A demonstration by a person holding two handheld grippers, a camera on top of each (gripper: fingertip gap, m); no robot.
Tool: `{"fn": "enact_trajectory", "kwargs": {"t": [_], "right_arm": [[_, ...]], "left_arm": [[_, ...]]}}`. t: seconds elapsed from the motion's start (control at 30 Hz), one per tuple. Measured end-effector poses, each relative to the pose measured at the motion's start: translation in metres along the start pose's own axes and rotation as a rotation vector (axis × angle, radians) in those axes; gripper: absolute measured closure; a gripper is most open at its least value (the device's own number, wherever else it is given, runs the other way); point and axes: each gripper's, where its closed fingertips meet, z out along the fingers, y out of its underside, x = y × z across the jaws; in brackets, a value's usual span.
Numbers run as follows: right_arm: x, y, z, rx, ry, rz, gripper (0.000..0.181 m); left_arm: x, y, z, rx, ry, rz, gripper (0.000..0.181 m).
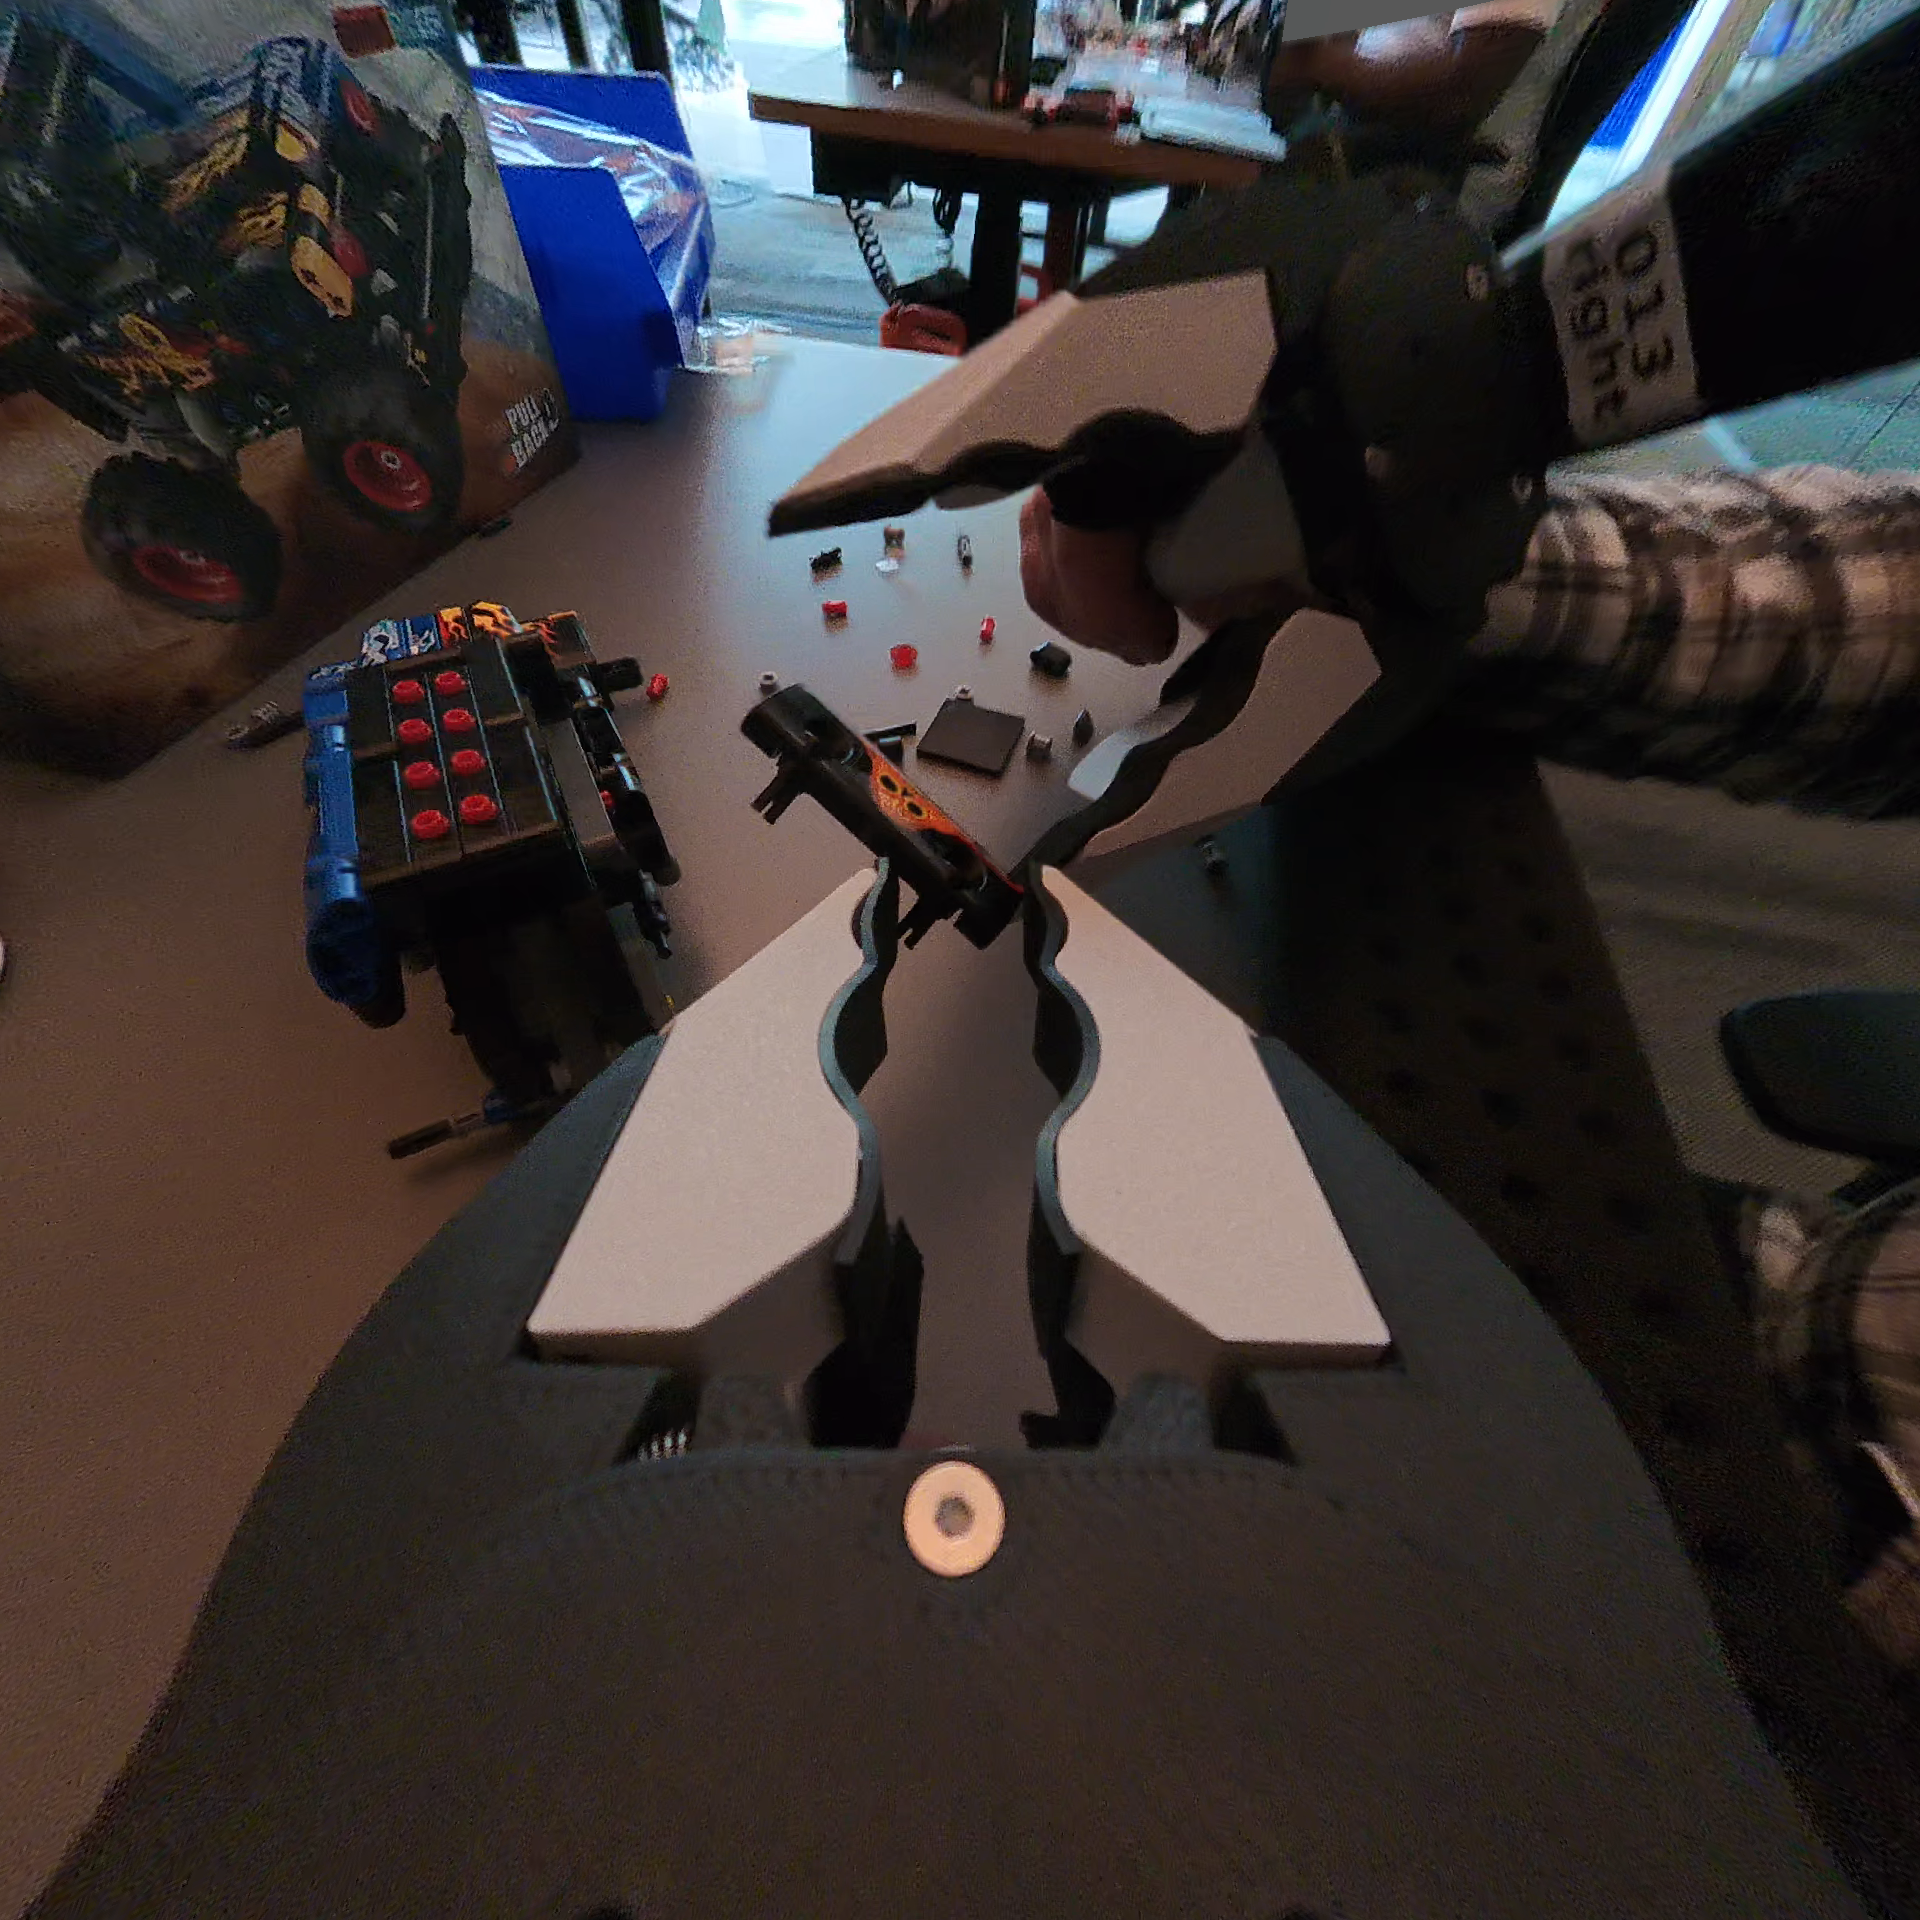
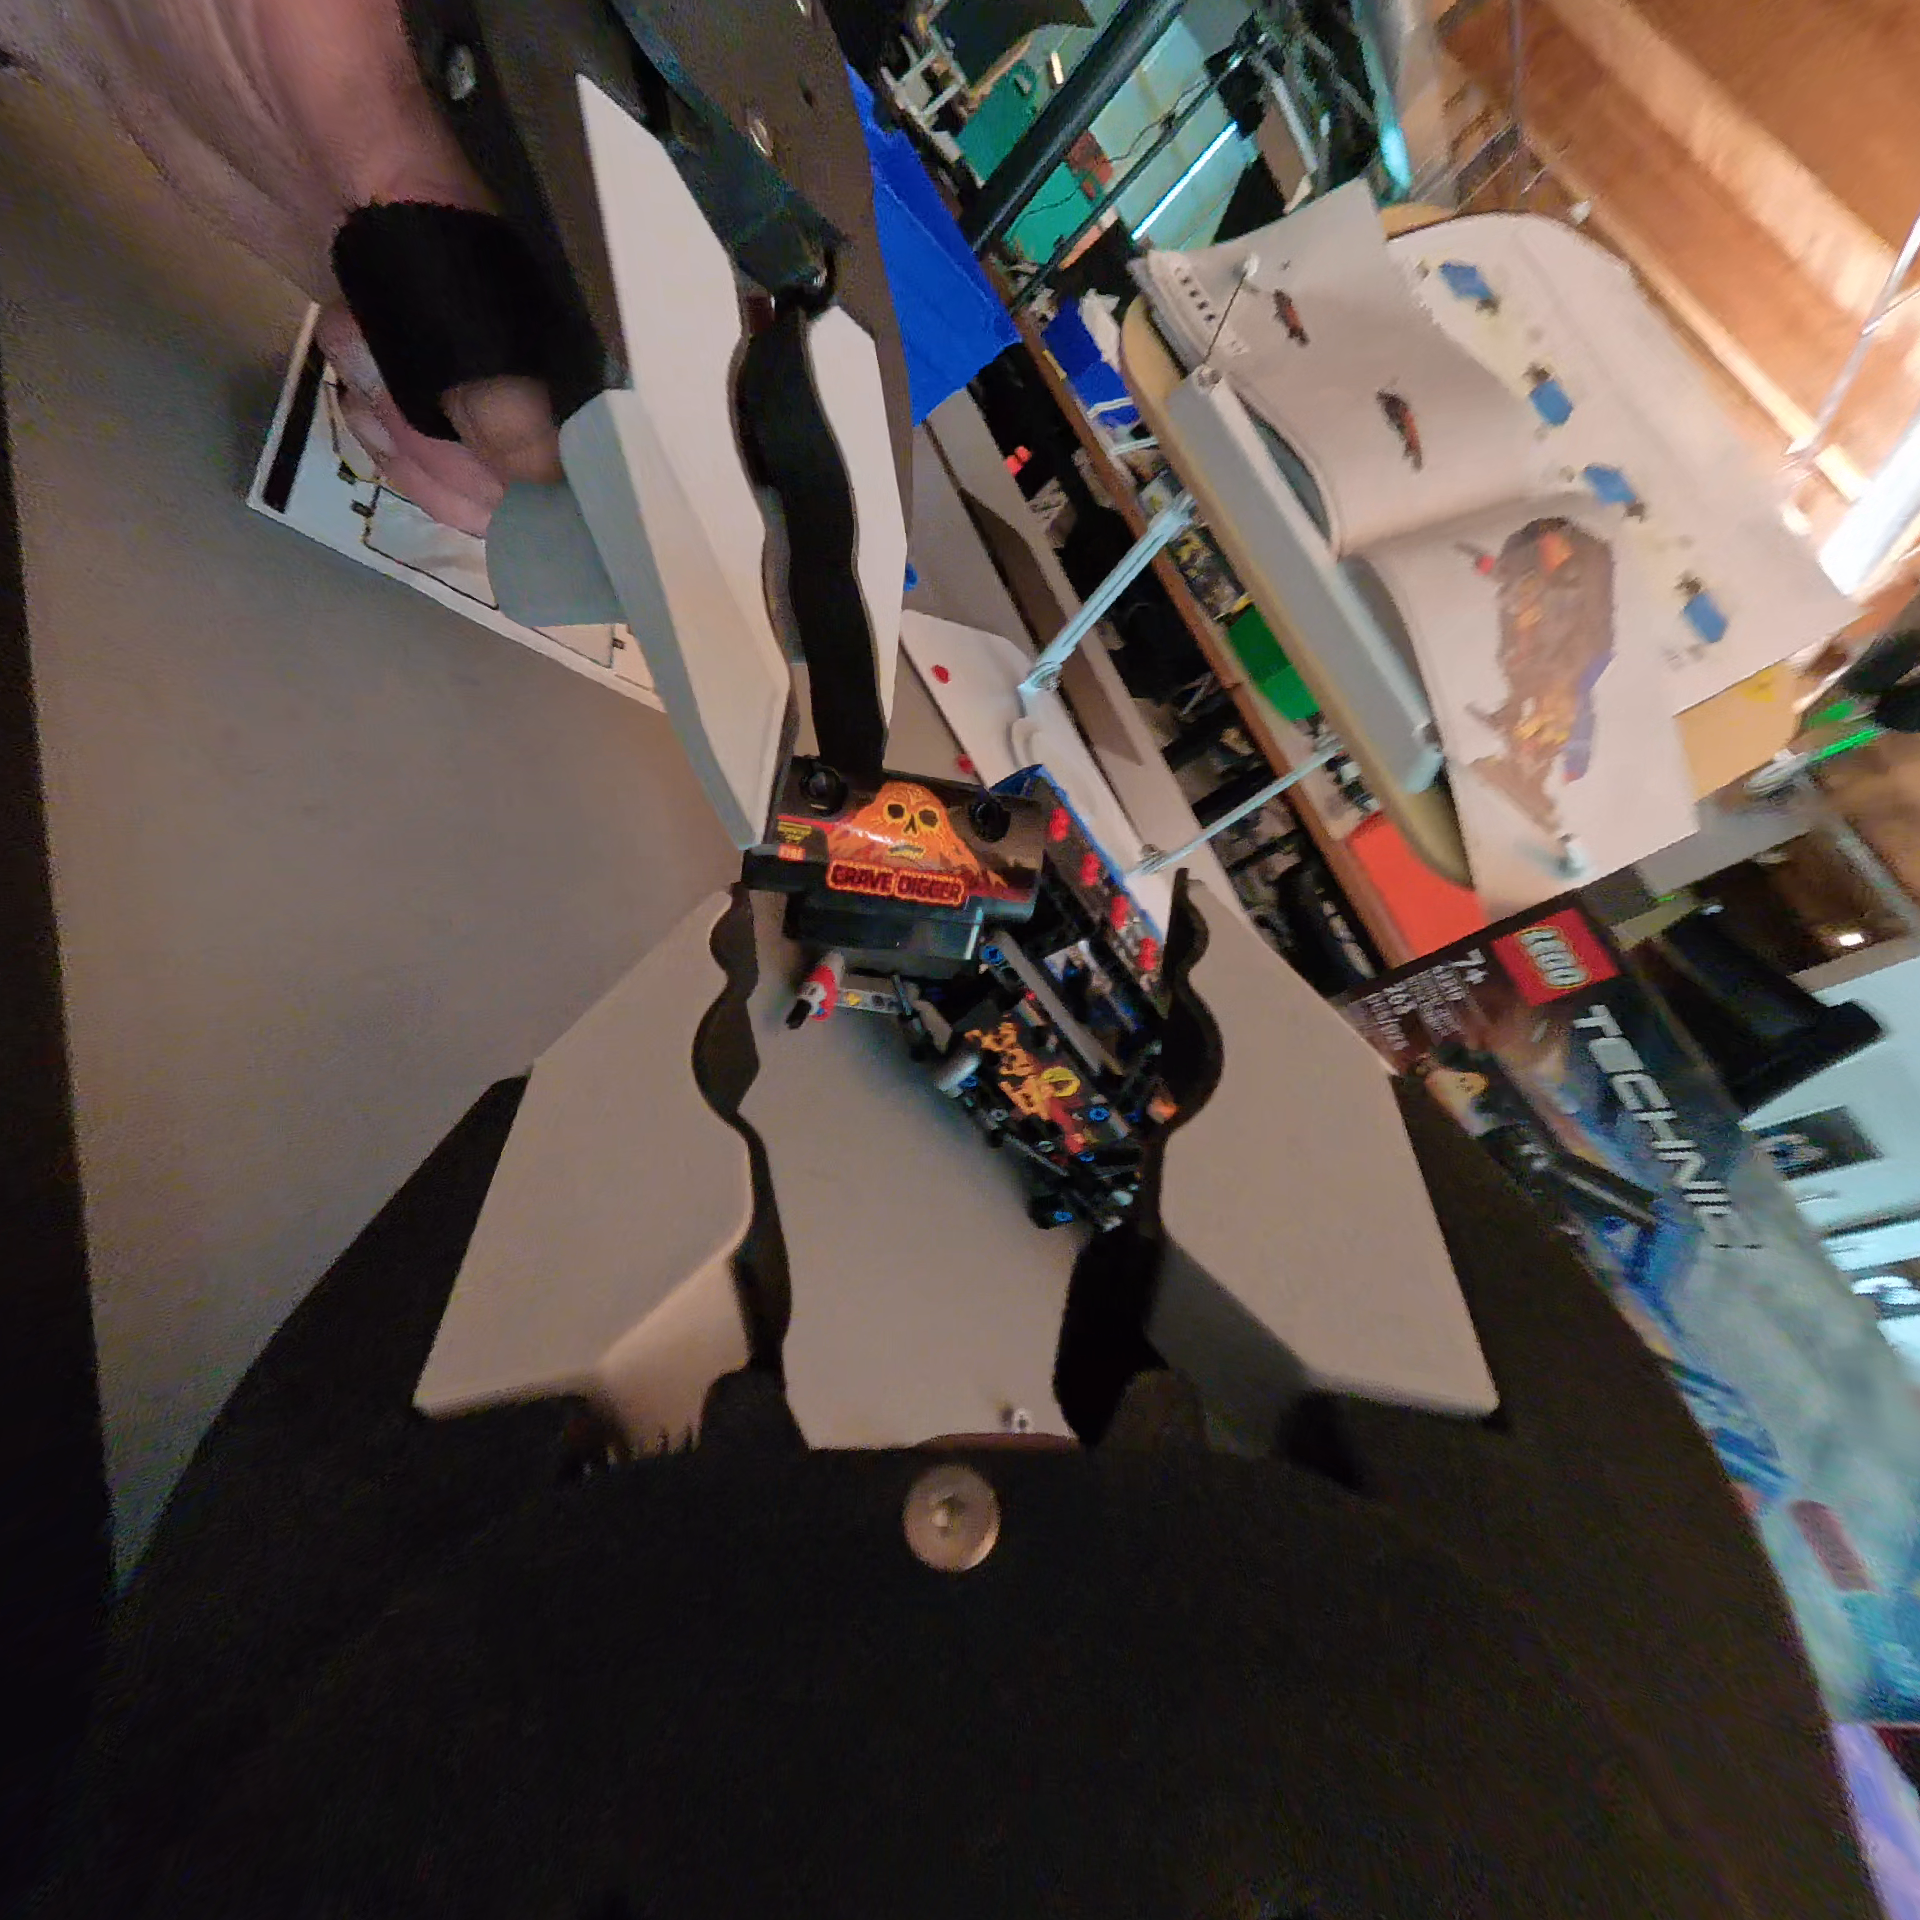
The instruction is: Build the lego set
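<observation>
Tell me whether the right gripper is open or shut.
Open. In its own view the right gripper has its fingers spread wide, nothing between them; the decorated black piece is pinched by the left gripper.

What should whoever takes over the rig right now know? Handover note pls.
Left gripper: shut on the black decal panel, held above the table.
Right gripper: open, empty, facing the panel.
Truck body sits on the table left of the panel; loose small parts beyond it.
Done: body partly built.
Left: mount the panel, use up the loose parts.
</observation>
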Motion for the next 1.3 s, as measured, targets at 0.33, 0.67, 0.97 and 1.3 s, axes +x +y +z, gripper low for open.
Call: {"fn": "enact_trajectory", "kwargs": {"t": [0.33, 0.67, 0.97, 1.3], "right_arm": [[-0.031, 0.008, 0.004, -0.043, -0.193, 0.100, 0.118], [-0.024, 0.009, 0.003, -0.047, -0.187, 0.152, 0.121], [-0.015, 0.012, 0.002, -0.048, -0.173, 0.223, 0.121], [-0.049, 0.038, 0.005, -0.179, -0.366, 0.264, 0.121]], "left_arm": [[0.009, 0.014, 0.010, -0.099, -0.012, 0.085, 0.159], [0.005, 0.006, 0.009, -0.027, -0.011, 0.016, 0.158], [-0.004, 0.001, 0.003, 0.002, -0.061, 0.014, 0.144], [-0.074, -0.049, -0.059, 0.088, -0.467, 0.202, 0.136]]}}
